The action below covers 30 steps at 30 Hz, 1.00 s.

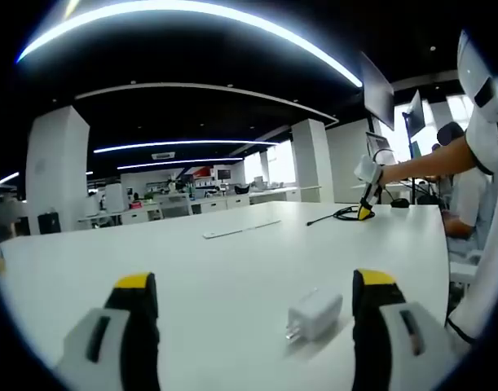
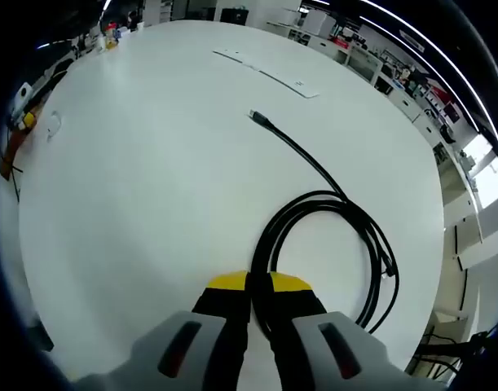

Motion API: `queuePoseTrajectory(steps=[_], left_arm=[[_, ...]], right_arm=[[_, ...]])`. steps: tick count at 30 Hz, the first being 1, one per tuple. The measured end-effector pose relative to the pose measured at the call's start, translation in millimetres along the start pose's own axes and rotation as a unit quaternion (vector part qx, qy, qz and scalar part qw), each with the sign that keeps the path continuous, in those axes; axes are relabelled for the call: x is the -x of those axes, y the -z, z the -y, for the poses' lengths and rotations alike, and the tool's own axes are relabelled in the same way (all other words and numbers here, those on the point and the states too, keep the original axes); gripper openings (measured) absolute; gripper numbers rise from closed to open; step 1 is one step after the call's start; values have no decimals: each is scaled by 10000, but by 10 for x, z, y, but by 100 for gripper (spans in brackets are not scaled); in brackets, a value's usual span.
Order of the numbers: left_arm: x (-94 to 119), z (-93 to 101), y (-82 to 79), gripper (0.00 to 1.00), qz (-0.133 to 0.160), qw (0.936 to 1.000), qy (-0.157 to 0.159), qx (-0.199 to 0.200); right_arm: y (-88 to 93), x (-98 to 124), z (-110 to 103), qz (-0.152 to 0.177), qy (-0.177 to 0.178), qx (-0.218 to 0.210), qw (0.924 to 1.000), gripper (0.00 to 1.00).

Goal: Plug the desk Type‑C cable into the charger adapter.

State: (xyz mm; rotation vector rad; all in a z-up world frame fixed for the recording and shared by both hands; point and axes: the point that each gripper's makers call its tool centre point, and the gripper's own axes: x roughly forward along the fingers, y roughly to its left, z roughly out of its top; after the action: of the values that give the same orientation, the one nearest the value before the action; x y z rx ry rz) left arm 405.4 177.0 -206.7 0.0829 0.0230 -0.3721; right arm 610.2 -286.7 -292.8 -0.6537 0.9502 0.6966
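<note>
White desk (image 2: 134,187): our right gripper (image 2: 260,287) is pinched on the black Type-C cable (image 2: 330,204) mid-coil, plug (image 2: 257,118) far ahead, so it may swing; left gripper (image 1: 257,305) gapes empty, charger adapter (image 1: 315,314) between fingers.

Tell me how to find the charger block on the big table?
Look at the big white table. Near its front edge, between the left tool tips, sits the charger adapter. It is a small white block with metal prongs, unlike the black cable coiled far off.
</note>
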Motion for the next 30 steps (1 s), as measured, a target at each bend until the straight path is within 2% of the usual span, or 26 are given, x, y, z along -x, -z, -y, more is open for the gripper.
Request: queuePoseTrajectory(steps=[3, 16, 30], left_arm=[[6, 2, -12, 100, 33, 10000, -3, -1], [14, 10, 9, 99, -12, 10000, 12, -9], [5, 26, 16, 99, -31, 10000, 43, -4]], right_arm=[[-43, 60, -91, 86, -48, 13, 10000, 3], [-29, 187, -556, 12, -348, 35, 9994, 3], [-33, 393, -1228, 9, -805, 140, 9967, 3]])
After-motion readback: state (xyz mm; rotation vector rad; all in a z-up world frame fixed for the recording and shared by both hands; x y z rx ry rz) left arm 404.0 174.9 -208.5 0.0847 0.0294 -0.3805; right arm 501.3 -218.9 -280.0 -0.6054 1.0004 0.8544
